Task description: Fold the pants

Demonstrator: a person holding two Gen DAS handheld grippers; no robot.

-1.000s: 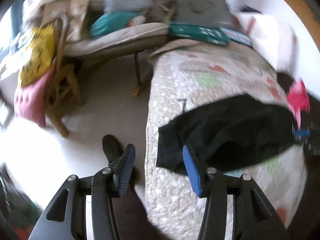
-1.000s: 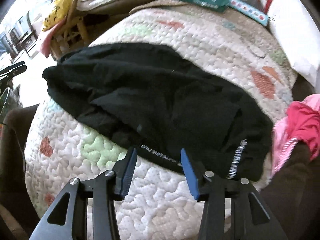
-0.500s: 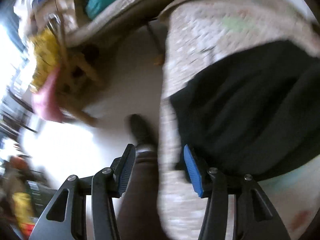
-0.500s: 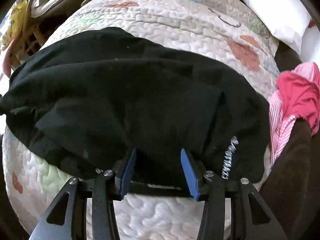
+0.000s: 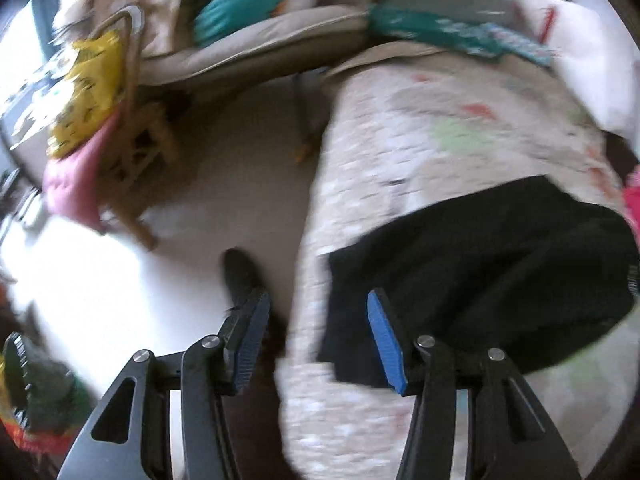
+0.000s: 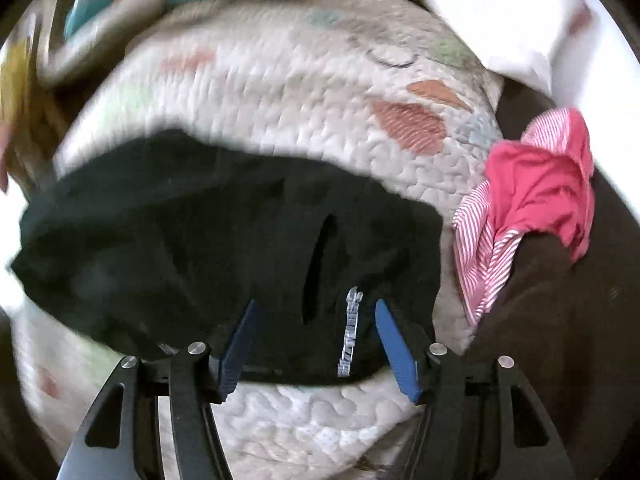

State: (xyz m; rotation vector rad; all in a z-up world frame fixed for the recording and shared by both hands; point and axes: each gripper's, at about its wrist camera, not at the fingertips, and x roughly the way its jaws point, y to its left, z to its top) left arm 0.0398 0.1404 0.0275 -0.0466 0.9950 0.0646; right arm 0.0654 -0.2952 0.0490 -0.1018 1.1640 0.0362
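The step in hand looks like the reach for the first fold: neither tool grips cloth yet. The right gripper (image 6: 316,344) is spread wide, its blue pads straddling the near hem of the black pants (image 6: 224,240), which lie bunched on the quilted bed (image 6: 320,80) directly ahead of it. The left gripper (image 5: 316,340) is also spread, with the pants' corner just ahead of its right finger (image 5: 386,340). Next, each probably needs to close on an edge. The cloth looks dark, rumpled, with white lettering (image 6: 350,336) near the hem
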